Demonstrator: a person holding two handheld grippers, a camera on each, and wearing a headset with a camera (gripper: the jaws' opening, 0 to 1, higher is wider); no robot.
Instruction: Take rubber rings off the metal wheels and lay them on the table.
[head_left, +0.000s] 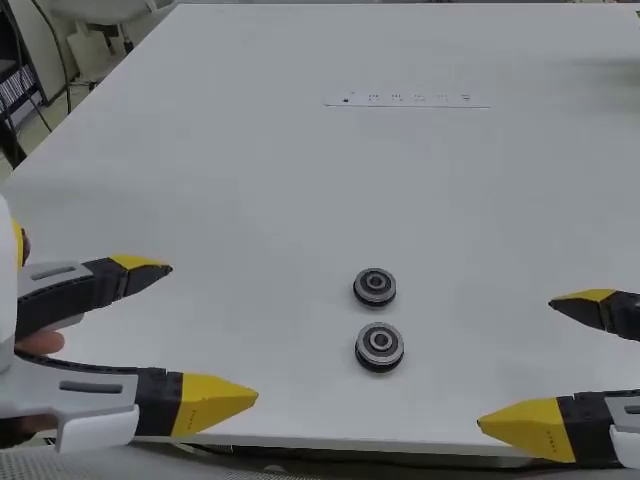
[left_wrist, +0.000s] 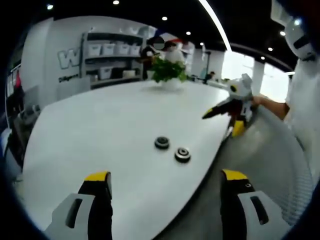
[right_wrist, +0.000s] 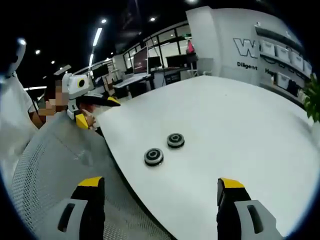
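On the white table (head_left: 300, 180) sit the far wheel (head_left: 375, 286) and the near wheel (head_left: 379, 346), one behind the other, just beside each other but not touching, close to the front edge. Each one wears a dark rubber ring (head_left: 360, 346) around a shiny metal middle. The left tongs (head_left: 212, 333) hover low at the left, yellow tips spread wide, nothing between them. Over on the right, the right tongs (head_left: 515, 364) hang by the table's front edge, also spread wide and empty. Both sets are well apart from the wheels. In each gripper view the two wheels lie ahead, between the yellow tips.
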